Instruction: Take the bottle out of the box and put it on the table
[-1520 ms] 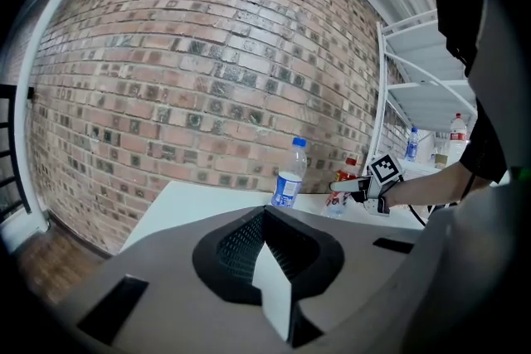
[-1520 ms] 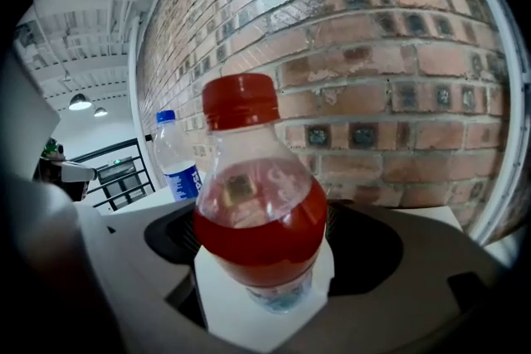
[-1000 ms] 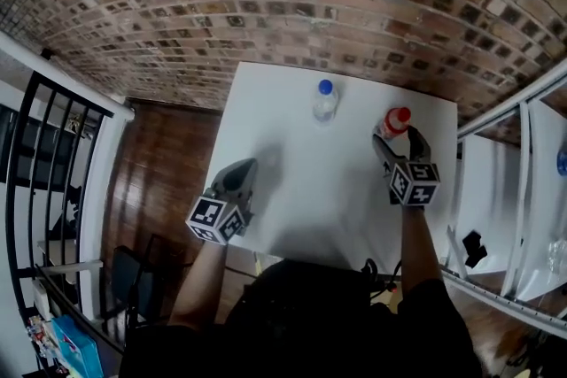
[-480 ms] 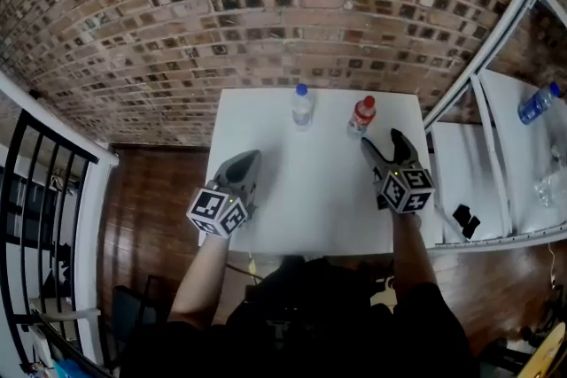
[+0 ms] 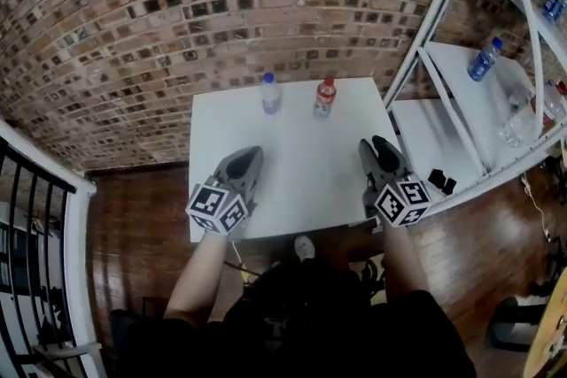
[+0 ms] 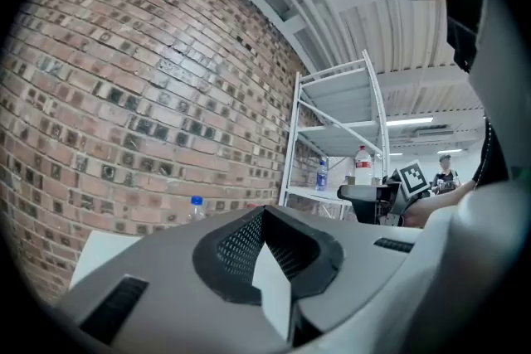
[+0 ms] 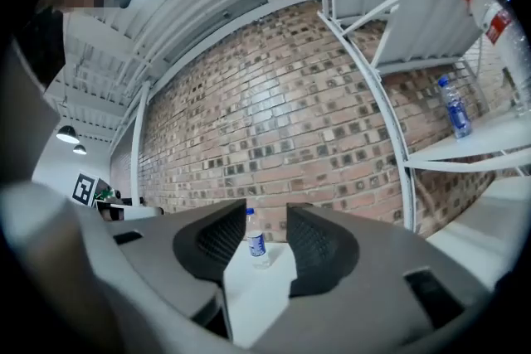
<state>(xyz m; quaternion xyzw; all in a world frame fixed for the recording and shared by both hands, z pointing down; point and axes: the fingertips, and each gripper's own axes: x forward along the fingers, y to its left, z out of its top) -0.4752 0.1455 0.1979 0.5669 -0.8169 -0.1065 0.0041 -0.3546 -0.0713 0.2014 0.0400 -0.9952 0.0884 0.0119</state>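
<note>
Now the empty right gripper (image 5: 376,142) (jaws have just been narrowing; left gripper (image 5: 254,152) closed) should reopen wide before its next reach, steering clear of the far red-capped clear plastic bottle (image 5: 324,96).

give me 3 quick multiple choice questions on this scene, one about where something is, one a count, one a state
1. Where does the red-capped bottle stand?
A. inside a box
B. on the white table, near its far edge
C. on the floor

2. How many bottles stand on the white table?
A. one
B. two
C. three

3. How do the bottles on the table stand?
A. both upright
B. both on their sides
C. one upright, one tipped over

Answers:
1 B: it stands at the table's edge by the brick wall.
2 B: only it and the blue-capped bottle are on the table.
3 A: both have their caps on top.
</note>
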